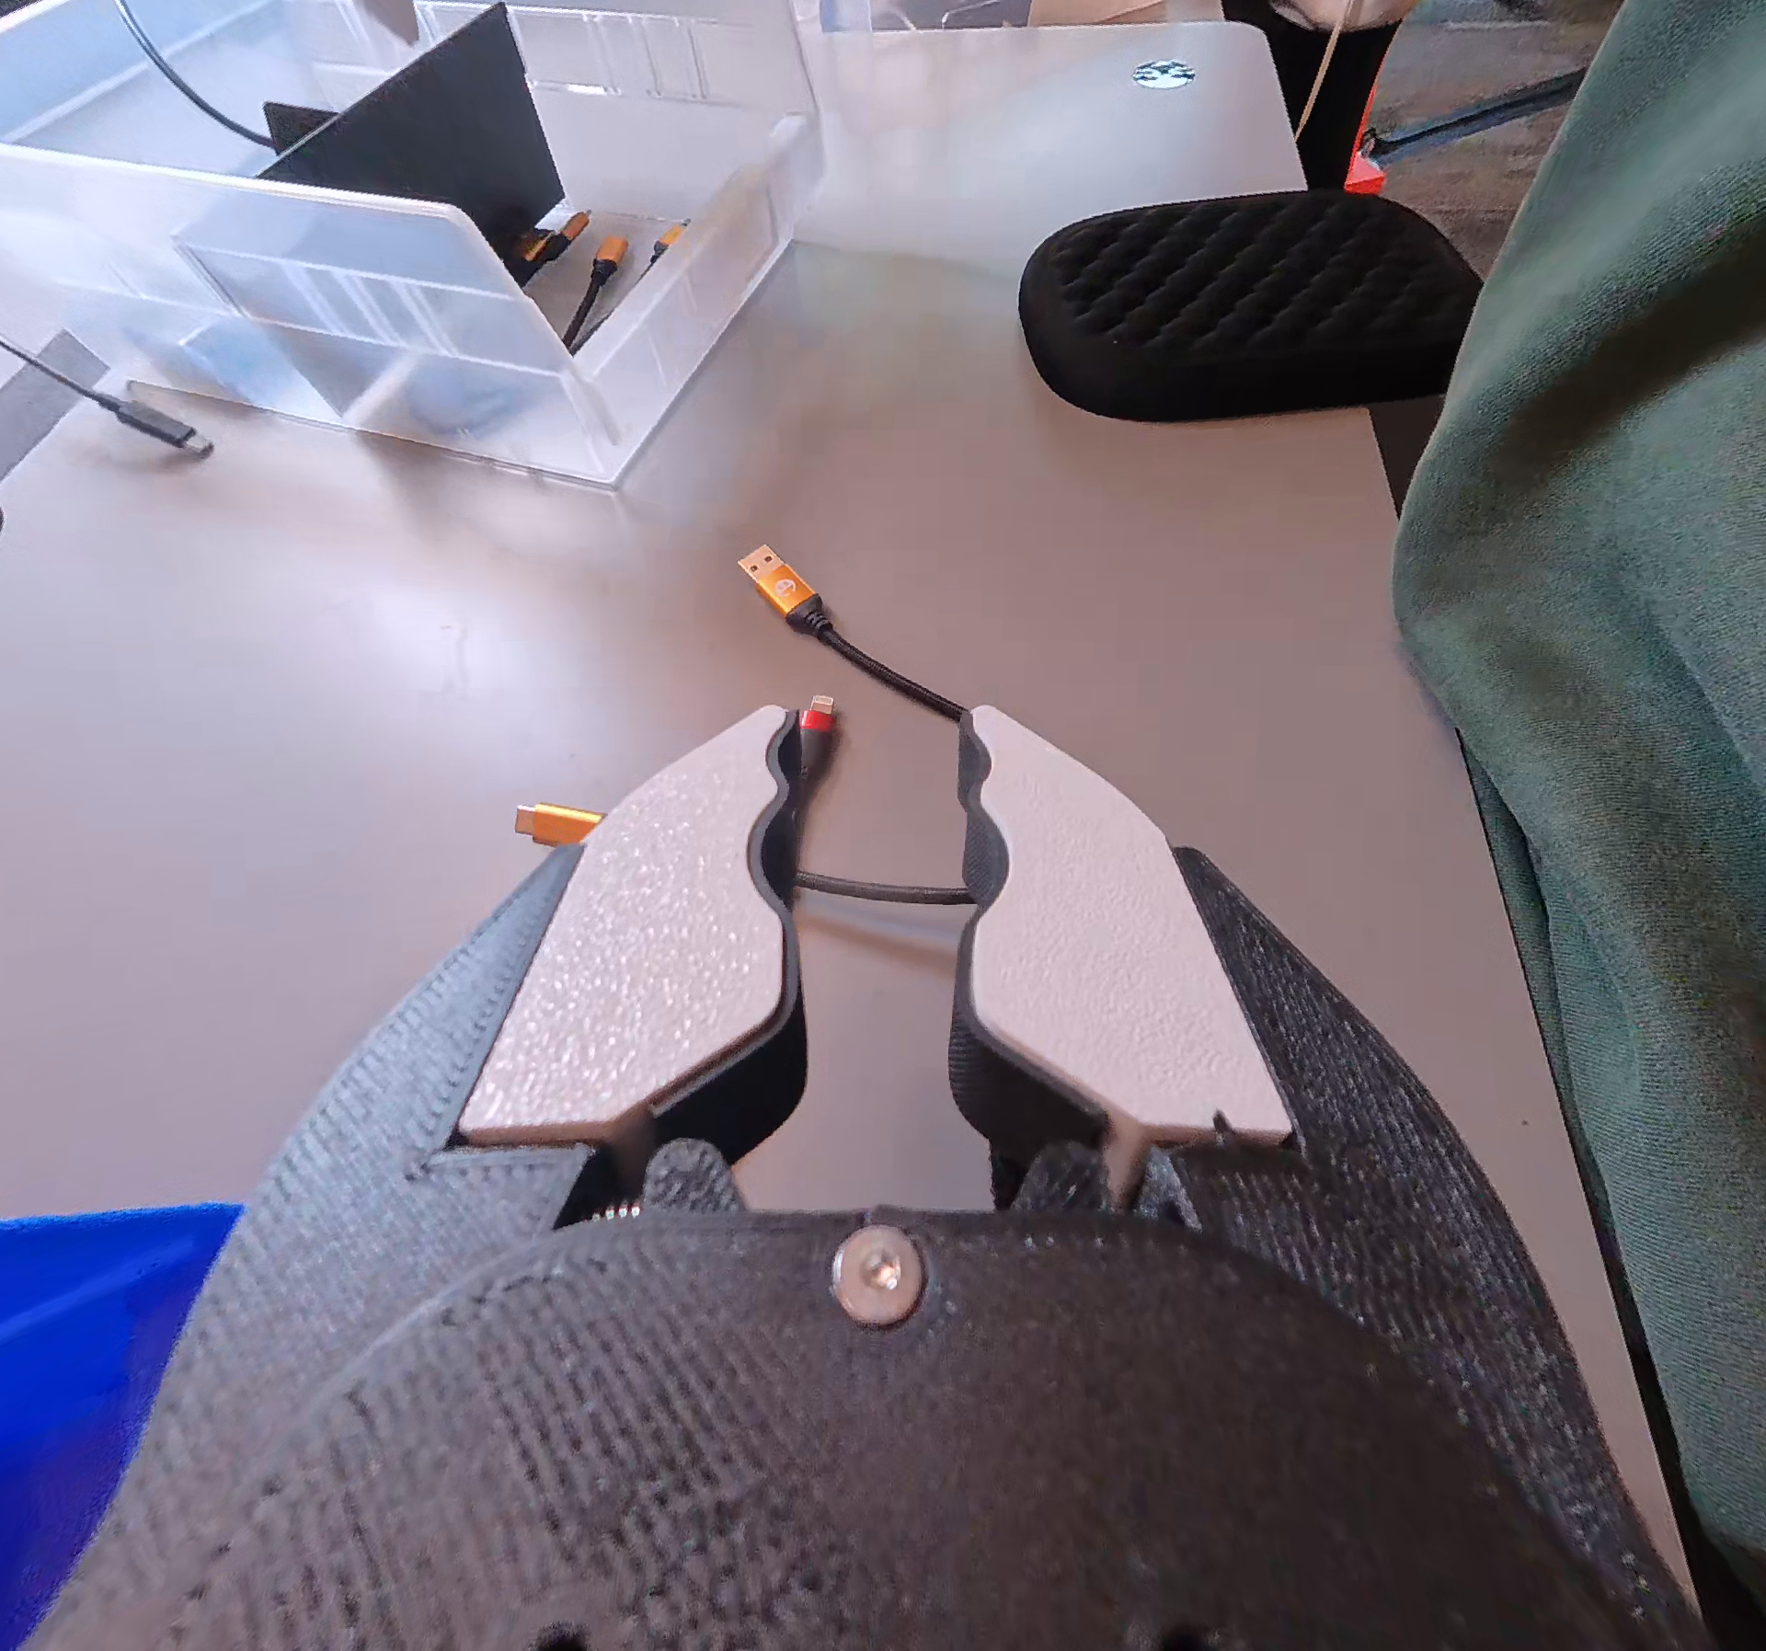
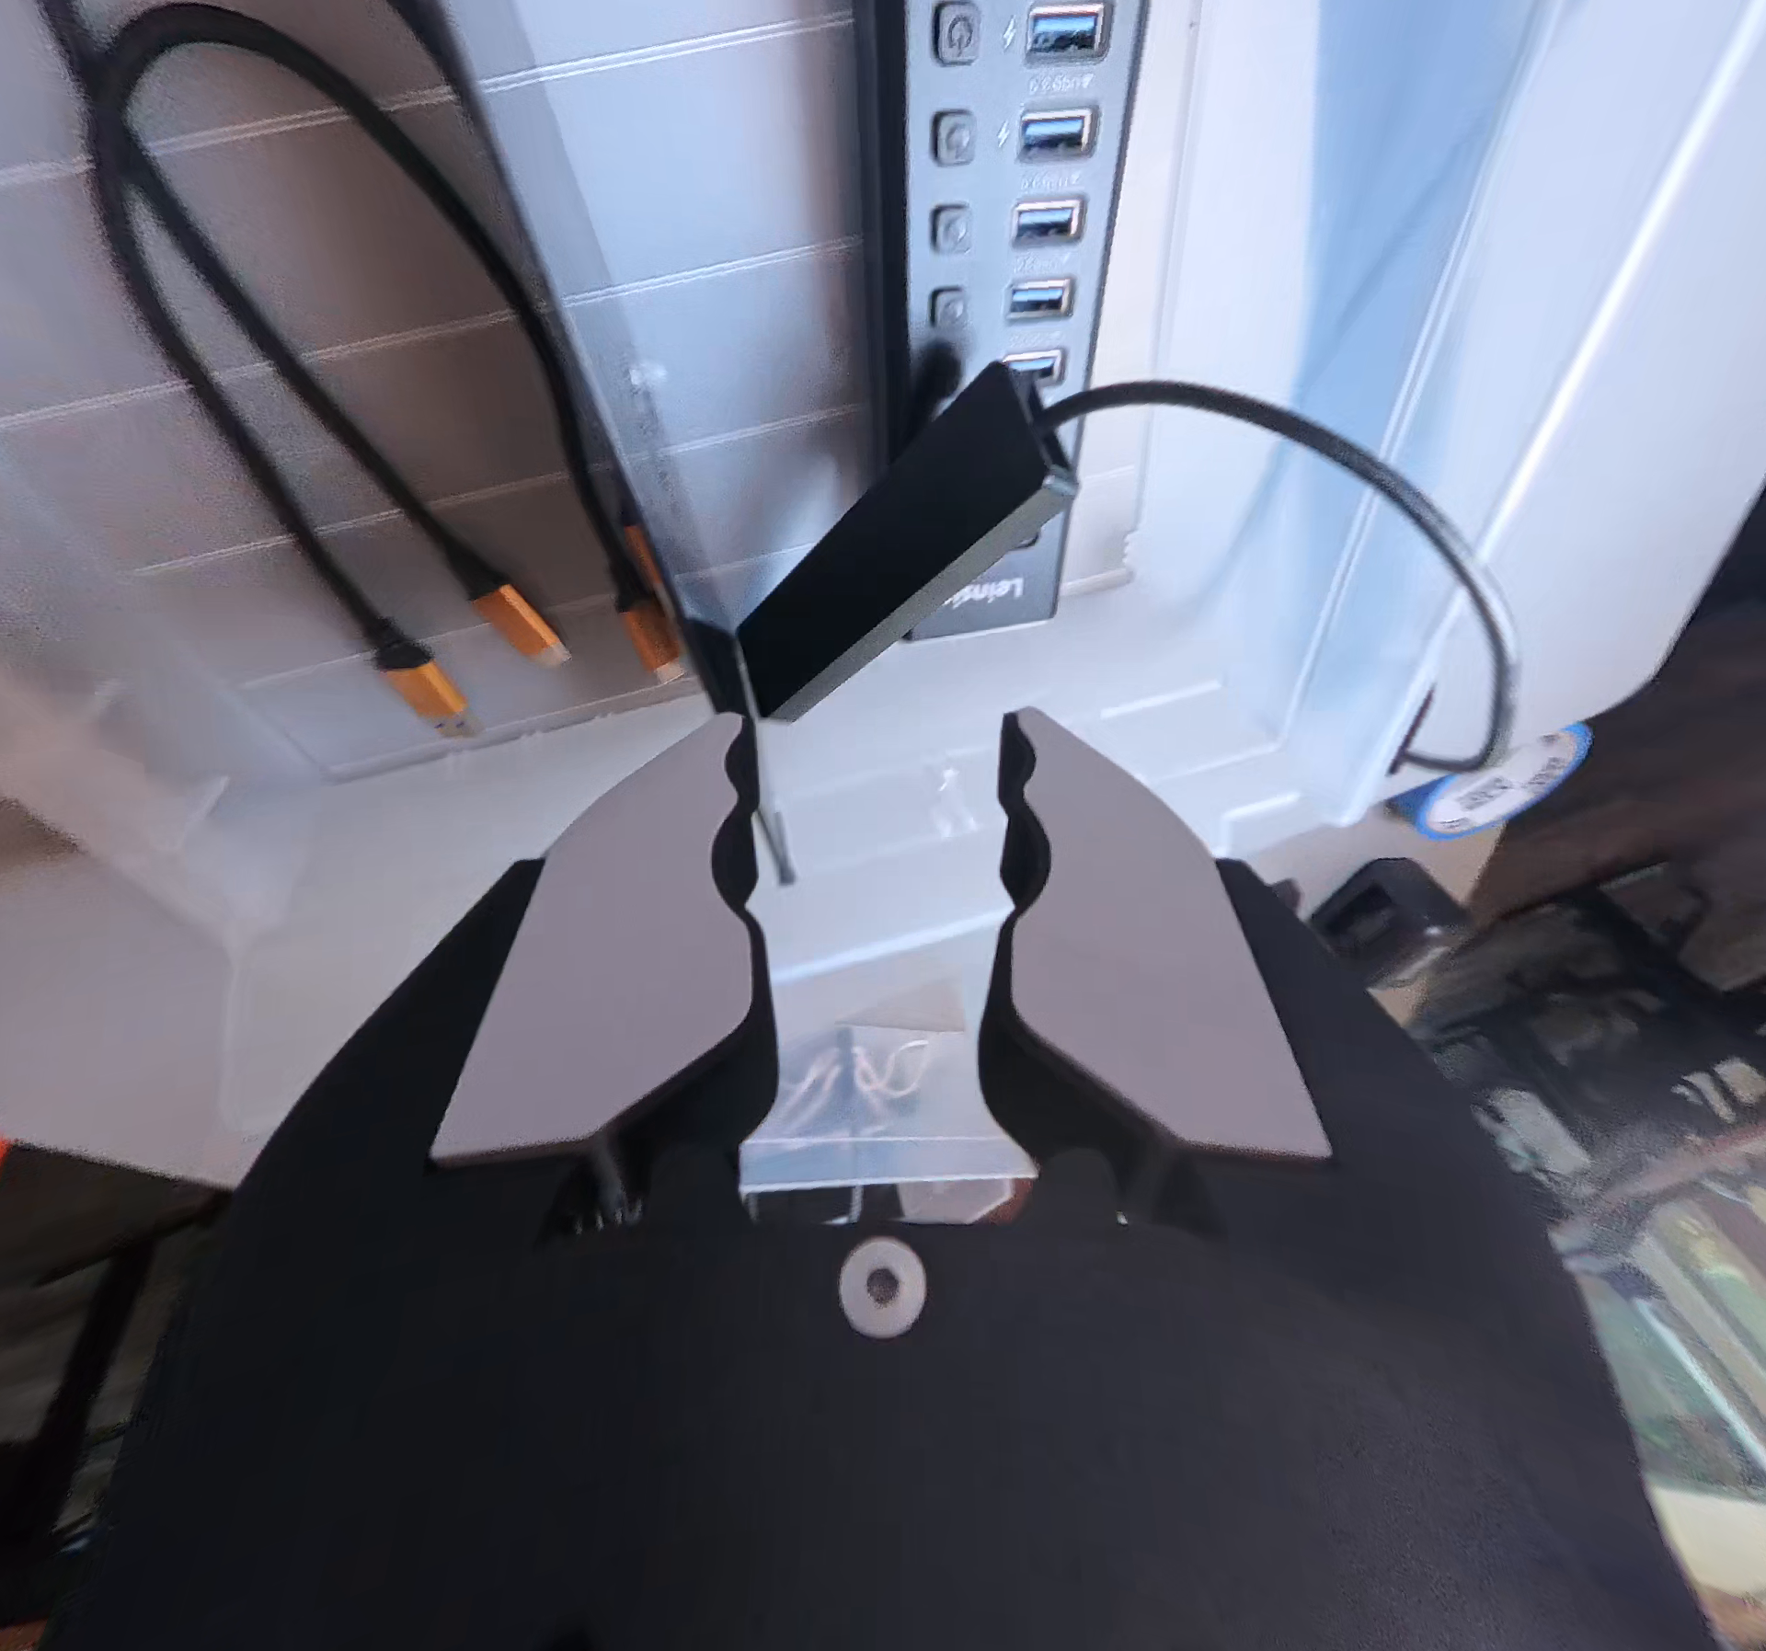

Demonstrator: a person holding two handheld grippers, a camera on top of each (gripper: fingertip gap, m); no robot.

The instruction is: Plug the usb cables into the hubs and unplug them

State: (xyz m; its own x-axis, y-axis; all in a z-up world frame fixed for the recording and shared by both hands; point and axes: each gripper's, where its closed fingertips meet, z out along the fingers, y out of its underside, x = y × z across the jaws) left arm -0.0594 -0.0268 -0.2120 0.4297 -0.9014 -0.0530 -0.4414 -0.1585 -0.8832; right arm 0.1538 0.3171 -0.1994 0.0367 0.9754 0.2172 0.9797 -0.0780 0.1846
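In the left wrist view my left gripper (image 1: 879,716) is open, low over the grey table (image 1: 382,649). An orange USB-A plug (image 1: 779,587) lies just ahead; its black braided cable (image 1: 879,890) runs under the right finger and crosses between the fingers. A red-collared plug (image 1: 820,718) lies against the left finger's inner tip, and an orange USB-C plug (image 1: 559,823) lies left of it. In the right wrist view my right gripper (image 2: 877,718) is open and empty. A small black hub (image 2: 908,544) lies tilted just beyond its tips, over a long grey hub (image 2: 1042,219) with blue ports.
A clear acrylic organiser (image 1: 401,344) stands far left on the table, with orange plugs (image 2: 425,683) lying in its left compartment. A black chair armrest (image 1: 1242,305) and a person in green (image 1: 1605,649) are at the right. A grey-tipped cable (image 1: 158,425) lies at the left. Tip to tip, the grippers are about 40 cm apart. The red-collared plug (image 1: 820,718) lies around 9 cm away from my left fingertips. My left tips are about 40 cm from the long grey hub (image 2: 1042,219), my right tips only 10 cm.
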